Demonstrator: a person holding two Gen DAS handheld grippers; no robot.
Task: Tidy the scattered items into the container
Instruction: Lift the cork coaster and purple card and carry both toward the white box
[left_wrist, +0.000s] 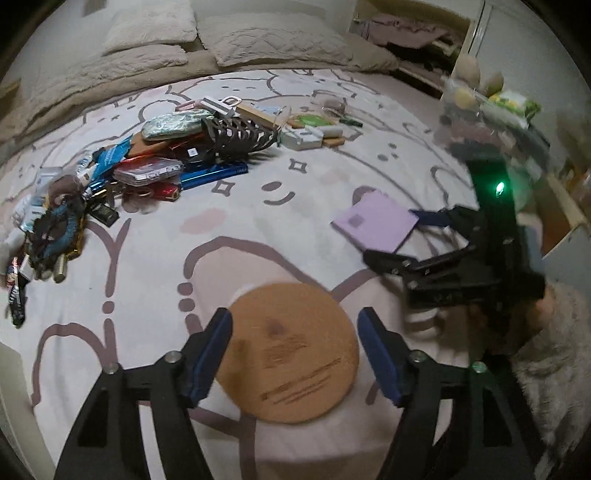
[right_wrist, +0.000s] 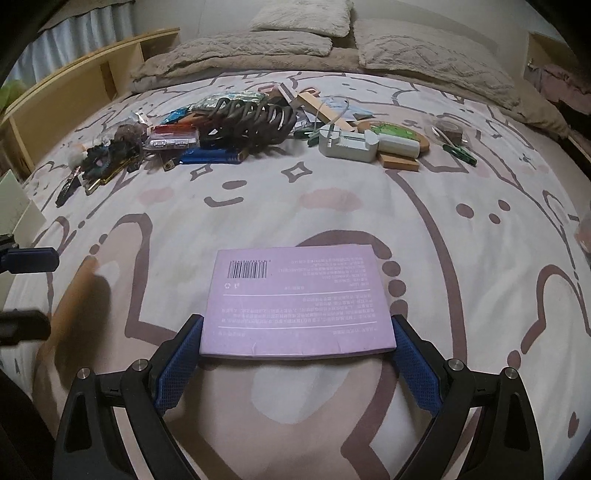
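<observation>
My left gripper (left_wrist: 295, 354) is shut on a round cork coaster (left_wrist: 291, 350), its blue pads (left_wrist: 214, 354) pressing the rim on both sides above the bed. My right gripper (right_wrist: 297, 350) is shut on a flat lilac box (right_wrist: 295, 299) with a barcode, gripped at its near corners. The lilac box (left_wrist: 376, 219) and the right gripper (left_wrist: 402, 236) also show at the right of the left wrist view. The coaster appears blurred at the left edge of the right wrist view (right_wrist: 74, 295). A clear container (left_wrist: 491, 110) holding several items stands at the far right.
A heap of scattered items (left_wrist: 177, 158) lies across the far half of the patterned bedspread (right_wrist: 332, 206): a dark coiled cable (right_wrist: 251, 118), a blue tube (right_wrist: 214, 157), a white device (right_wrist: 347, 142), wooden blocks (right_wrist: 399, 162). Pillows (right_wrist: 424, 48) line the headboard. A wooden shelf (right_wrist: 74, 85) stands at left.
</observation>
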